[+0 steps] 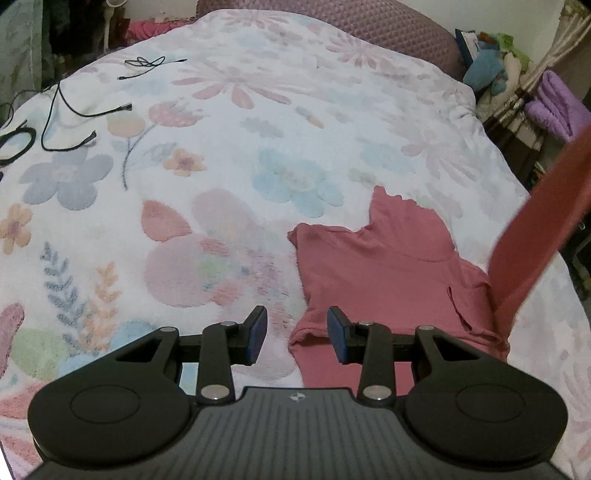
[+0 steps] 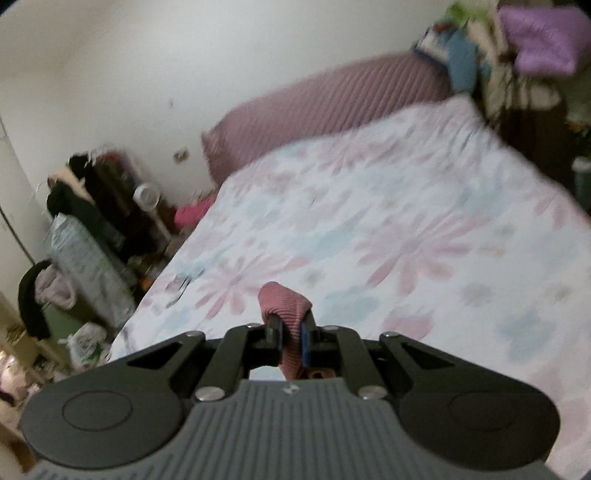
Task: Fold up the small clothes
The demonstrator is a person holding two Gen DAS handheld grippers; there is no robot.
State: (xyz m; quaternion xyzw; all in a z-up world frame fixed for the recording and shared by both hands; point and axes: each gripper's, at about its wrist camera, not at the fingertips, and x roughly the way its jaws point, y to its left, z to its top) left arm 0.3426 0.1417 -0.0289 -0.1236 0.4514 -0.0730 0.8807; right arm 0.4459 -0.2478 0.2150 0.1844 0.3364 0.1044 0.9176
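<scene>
A small pink ribbed garment [image 1: 380, 273] lies on the floral bedspread [image 1: 229, 155], its collar pointing away from me. My left gripper [image 1: 296, 334] is open and empty, low over the garment's near left edge, one finger on each side of that edge. One part of the garment, a pink strip [image 1: 539, 225], rises off the bed at the right. My right gripper [image 2: 291, 341] is shut on a bunched fold of that pink fabric [image 2: 286, 302] and holds it above the bedspread [image 2: 388, 229]. The right wrist view is blurred.
Black cables [image 1: 66, 110] lie on the far left of the bed. A mauve headboard cushion [image 1: 332, 18] runs along the far end. Soft toys and a purple towel [image 1: 554, 107] crowd the right side. Clothes and bags [image 2: 85, 229] stand beside the bed's left side.
</scene>
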